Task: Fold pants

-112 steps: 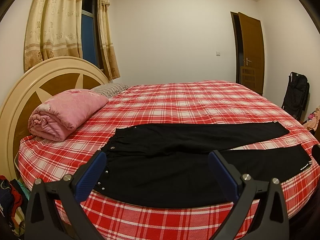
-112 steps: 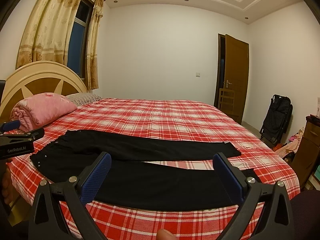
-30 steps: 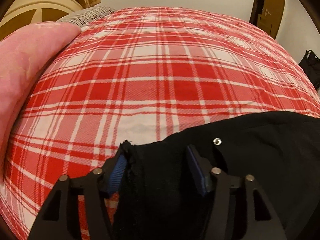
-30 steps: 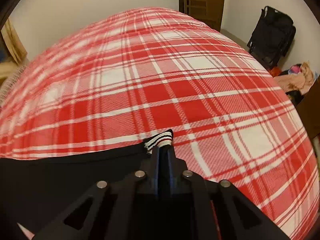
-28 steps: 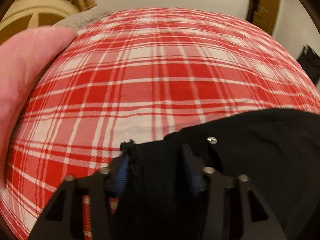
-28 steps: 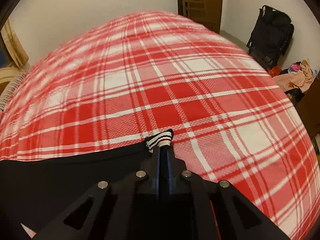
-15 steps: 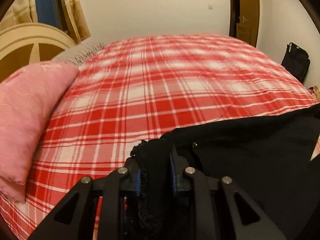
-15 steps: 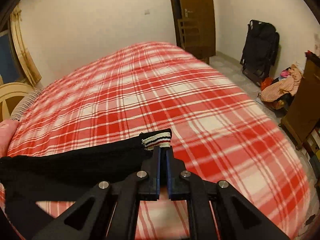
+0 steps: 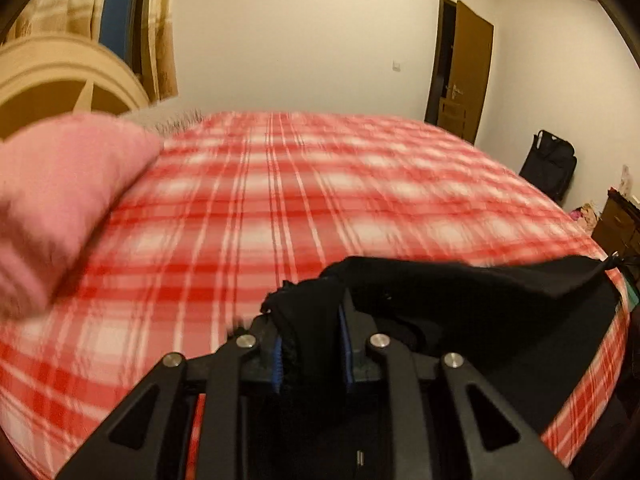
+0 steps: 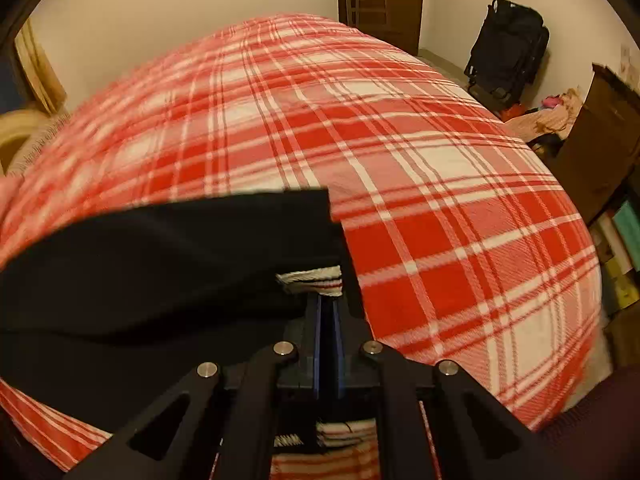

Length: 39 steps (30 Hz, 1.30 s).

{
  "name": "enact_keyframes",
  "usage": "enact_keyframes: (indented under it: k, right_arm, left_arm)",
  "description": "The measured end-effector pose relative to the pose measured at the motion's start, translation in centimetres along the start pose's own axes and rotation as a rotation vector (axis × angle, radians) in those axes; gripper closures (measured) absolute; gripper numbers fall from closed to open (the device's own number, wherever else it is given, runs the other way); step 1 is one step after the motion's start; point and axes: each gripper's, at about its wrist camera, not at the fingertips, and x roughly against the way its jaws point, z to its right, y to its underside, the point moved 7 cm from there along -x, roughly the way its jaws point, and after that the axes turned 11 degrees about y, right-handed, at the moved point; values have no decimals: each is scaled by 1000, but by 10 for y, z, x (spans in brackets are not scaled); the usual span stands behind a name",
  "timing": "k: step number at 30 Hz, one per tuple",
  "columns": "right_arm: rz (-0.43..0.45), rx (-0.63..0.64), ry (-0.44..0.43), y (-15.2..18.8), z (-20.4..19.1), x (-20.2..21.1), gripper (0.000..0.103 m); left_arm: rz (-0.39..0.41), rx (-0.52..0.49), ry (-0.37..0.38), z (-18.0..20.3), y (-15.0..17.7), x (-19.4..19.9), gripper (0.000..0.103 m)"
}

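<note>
The black pants (image 9: pixel 480 312) are held above the near edge of the bed (image 9: pixel 320 184), which is covered with a red and white checked sheet. The left gripper (image 9: pixel 310 344) is closed on a bunched part of the dark cloth, which is seen between its blue pads (image 9: pixel 275 364). The right gripper (image 10: pixel 328 320) is closed on the striped white cuff (image 10: pixel 312 278) of one leg, and the black cloth (image 10: pixel 160 264) is spread from it toward the left side of the bed. A pink rolled blanket (image 9: pixel 60 200) is seen at the head end of the bed, next to the cream headboard (image 9: pixel 60 80). A black bag (image 10: pixel 508 48) stands near the far wall, beside the brown door (image 9: pixel 468 68).
</note>
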Motion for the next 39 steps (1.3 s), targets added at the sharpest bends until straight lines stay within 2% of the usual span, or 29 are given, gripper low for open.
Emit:
enact_keyframes:
  k: [1, 2, 3, 5, 8, 11, 14, 17, 21, 25, 26, 27, 29, 36, 39]
  right_arm:
    - [5, 18, 32, -1, 0, 4, 93]
    - [23, 41, 58, -3, -2, 16, 85]
    - [51, 57, 71, -7, -5, 30, 71]
    - [127, 112, 100, -15, -22, 62, 61]
    - [215, 236, 47, -26, -80, 101, 61]
    - [273, 430, -36, -24, -179, 117, 61]
    - [280, 631, -159, 0, -296, 114, 61]
    - [311, 797, -202, 24, -375, 105, 61]
    - [347, 904, -194, 37, -424, 87, 61]
    - [344, 923, -154, 26, -433, 65, 62]
    - [334, 916, -170, 23, -434, 64, 72]
    - [315, 912, -197, 21, -433, 65, 88]
    - [311, 906, -213, 20, -434, 71, 98]
    - [375, 868, -286, 7, -404, 129, 99]
    - [363, 883, -342, 23, -390, 148, 99]
  left_arm:
    - [-17, 10, 4, -2, 13, -4, 81]
    - [-31, 24, 5, -4, 22, -9, 81]
    - [-42, 41, 8, -6, 32, -13, 81]
    - [-39, 53, 2, -9, 44, -18, 81]
    - [1, 77, 25, -8, 42, -14, 81]
    - [12, 51, 27, -4, 37, -11, 81]
    - [9, 11, 15, -1, 37, -10, 81]
    - [9, -2, 10, 0, 41, -7, 81]
    - [5, -10, 1, 1, 45, -5, 81]
    - [5, -9, 8, 2, 44, -2, 81]
    - [6, -9, 11, 2, 42, -2, 81]
    - [10, -11, 13, 2, 41, 0, 81]
    - [19, -11, 19, 3, 37, 1, 81]
    - [45, -44, 31, 3, 17, 7, 81]
    - [67, -73, 50, 7, 9, 22, 81]
